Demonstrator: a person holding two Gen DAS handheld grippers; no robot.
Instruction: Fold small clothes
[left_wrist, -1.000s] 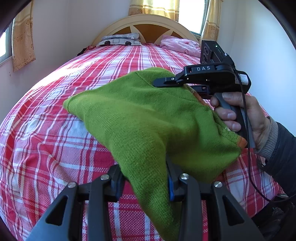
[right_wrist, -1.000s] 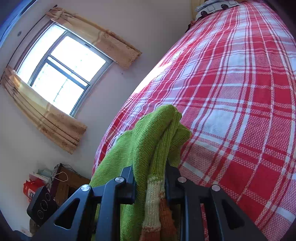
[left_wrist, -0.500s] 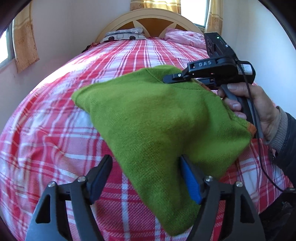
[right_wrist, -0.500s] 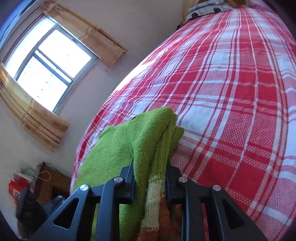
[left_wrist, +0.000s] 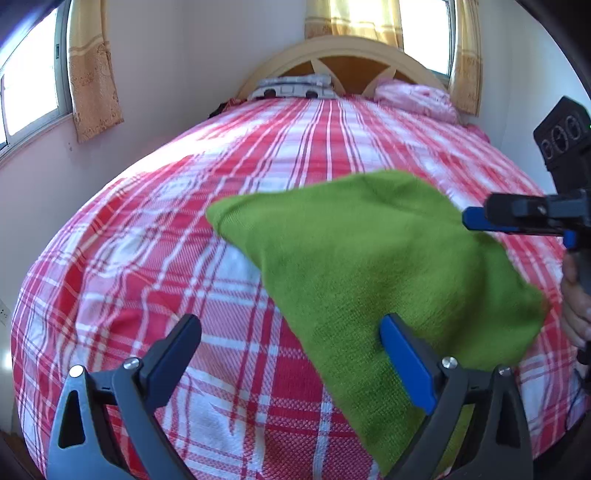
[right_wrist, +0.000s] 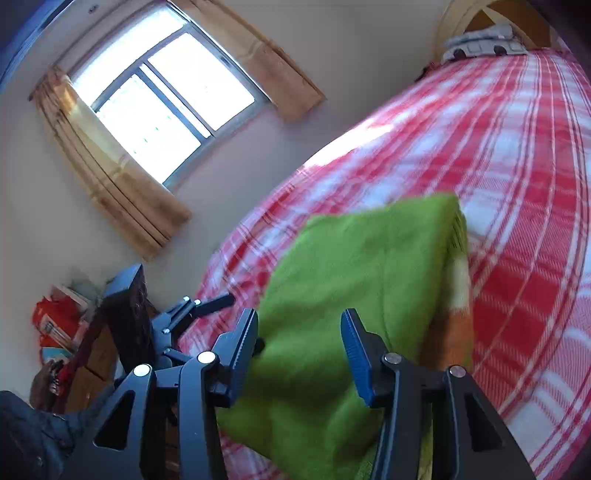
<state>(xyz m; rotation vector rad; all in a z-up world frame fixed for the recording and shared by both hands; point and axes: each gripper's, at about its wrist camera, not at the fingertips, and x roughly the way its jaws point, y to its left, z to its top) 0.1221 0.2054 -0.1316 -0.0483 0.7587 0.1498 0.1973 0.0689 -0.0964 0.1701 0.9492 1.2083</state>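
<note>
A folded green knit garment (left_wrist: 376, 266) with an orange and pale cuff lies on the red plaid bed (left_wrist: 184, 258) near its front edge; it also shows in the right wrist view (right_wrist: 354, 295). My left gripper (left_wrist: 291, 339) is open, its right finger beside the garment's lower left edge. My right gripper (right_wrist: 299, 332) is open, its jaws spread over the near end of the garment. In the left wrist view the right gripper (left_wrist: 480, 221) pokes in from the right, just above the garment. In the right wrist view the left gripper (right_wrist: 207, 306) sits at the left.
A wooden headboard (left_wrist: 347, 70) with a grey pillow (left_wrist: 295, 86) and a pink cloth (left_wrist: 417, 96) stand at the far end. Curtained windows (right_wrist: 162, 96) line the wall. A bedside cabinet with clutter (right_wrist: 62, 332) stands off the bed's left.
Both grippers have opened and let go of the green garment, which now lies on the bed. The left gripper drew back to the left; the right one pulled back.
</note>
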